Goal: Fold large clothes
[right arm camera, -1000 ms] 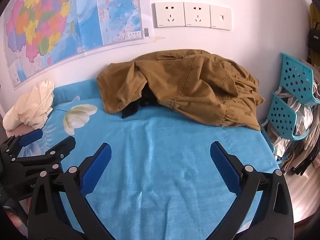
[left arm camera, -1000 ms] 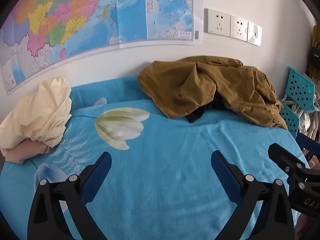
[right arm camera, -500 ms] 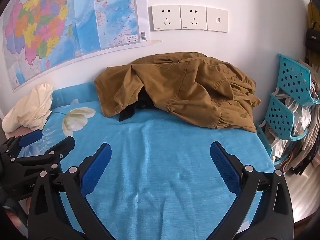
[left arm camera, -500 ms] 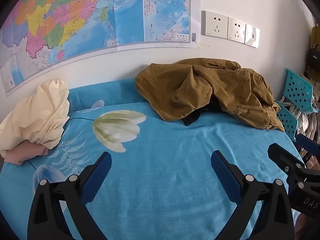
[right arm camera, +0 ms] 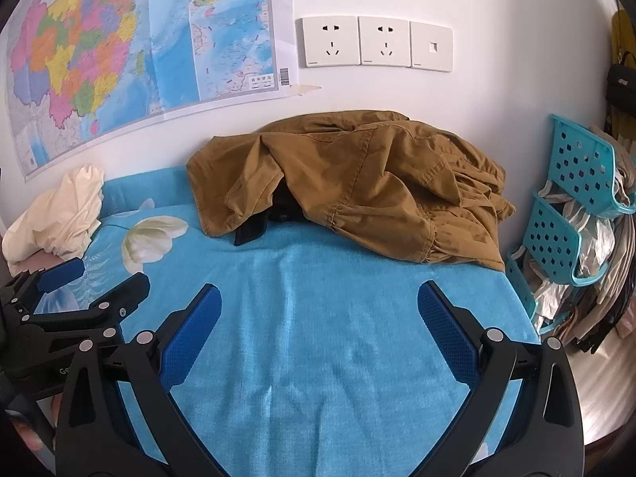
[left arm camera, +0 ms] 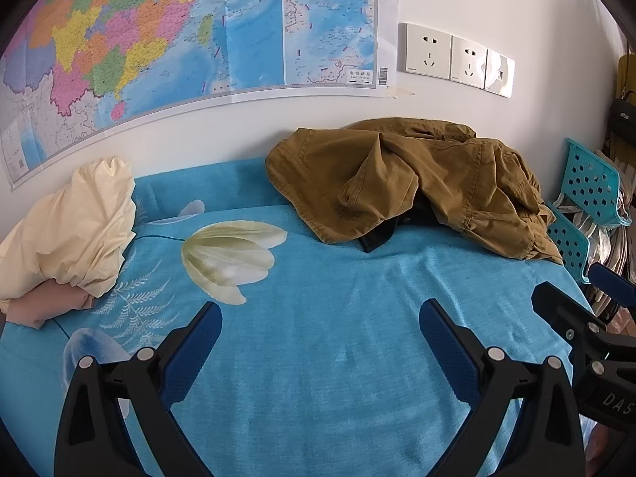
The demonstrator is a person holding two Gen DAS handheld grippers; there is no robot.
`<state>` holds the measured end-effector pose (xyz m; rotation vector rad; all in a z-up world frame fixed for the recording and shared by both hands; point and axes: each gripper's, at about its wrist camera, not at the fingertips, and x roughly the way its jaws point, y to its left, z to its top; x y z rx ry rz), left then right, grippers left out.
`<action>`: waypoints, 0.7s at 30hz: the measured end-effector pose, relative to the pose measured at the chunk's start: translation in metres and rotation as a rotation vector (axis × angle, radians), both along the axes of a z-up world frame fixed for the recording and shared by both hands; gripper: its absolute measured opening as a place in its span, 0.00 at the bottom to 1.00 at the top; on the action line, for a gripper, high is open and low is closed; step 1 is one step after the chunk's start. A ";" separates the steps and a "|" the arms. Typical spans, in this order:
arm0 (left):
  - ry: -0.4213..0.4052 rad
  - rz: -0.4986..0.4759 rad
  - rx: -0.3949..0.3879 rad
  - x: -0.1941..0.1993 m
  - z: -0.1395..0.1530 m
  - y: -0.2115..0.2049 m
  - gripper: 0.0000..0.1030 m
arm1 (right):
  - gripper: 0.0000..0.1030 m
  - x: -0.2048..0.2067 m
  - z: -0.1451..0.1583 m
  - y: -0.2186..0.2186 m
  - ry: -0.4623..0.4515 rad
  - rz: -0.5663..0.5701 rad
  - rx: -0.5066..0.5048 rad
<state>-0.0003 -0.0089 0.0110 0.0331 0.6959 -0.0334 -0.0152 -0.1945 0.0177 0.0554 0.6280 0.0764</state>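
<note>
we hold the left gripper (left arm camera: pixel 318 330) over the near part of the blue cloth (left arm camera: pixel 338 338), its blue-padded fingers (left arm camera: pixel 194 346) spread wide with nothing between them. our right gripper (right arm camera: pixel 318 326) hangs the same way just beside it, jaws wide apart and empty, and each tool shows at the edge of the other's view. the brown garment (right arm camera: pixel 357 183) lies in a crumpled heap at the far side of the cloth, against the white wall, well apart from both grippers. a dark piece of fabric (right arm camera: pixel 254 228) pokes out from under its front edge (we cannot tell what it is). to the far left a cream garment (left arm camera: pixel 75 230) sits bunched up over something pink (left arm camera: pixel 43 308), near a printed white flower (left arm camera: pixel 230 254) on the cloth. above, a coloured map (left arm camera: pixel 179 39) hangs on the wall beside a row of sockets (right arm camera: pixel 375 41). teal perforated racks (right arm camera: pixel 572 206) stand off to the right.
</note>
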 end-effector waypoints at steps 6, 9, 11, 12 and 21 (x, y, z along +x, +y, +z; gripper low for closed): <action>-0.001 -0.002 0.000 0.001 0.001 -0.002 0.94 | 0.95 0.000 0.001 0.001 -0.004 -0.001 -0.005; -0.001 -0.004 -0.002 0.002 0.001 -0.002 0.94 | 0.95 0.001 0.002 0.000 -0.004 0.000 -0.005; -0.001 -0.005 -0.004 0.002 0.001 -0.002 0.94 | 0.95 0.001 0.002 0.000 -0.005 -0.001 -0.009; 0.000 -0.005 -0.003 0.002 0.001 -0.003 0.94 | 0.95 0.001 0.002 0.000 -0.006 -0.001 -0.008; 0.002 -0.002 -0.004 0.006 0.001 -0.002 0.94 | 0.95 0.003 0.003 0.002 -0.005 0.002 -0.017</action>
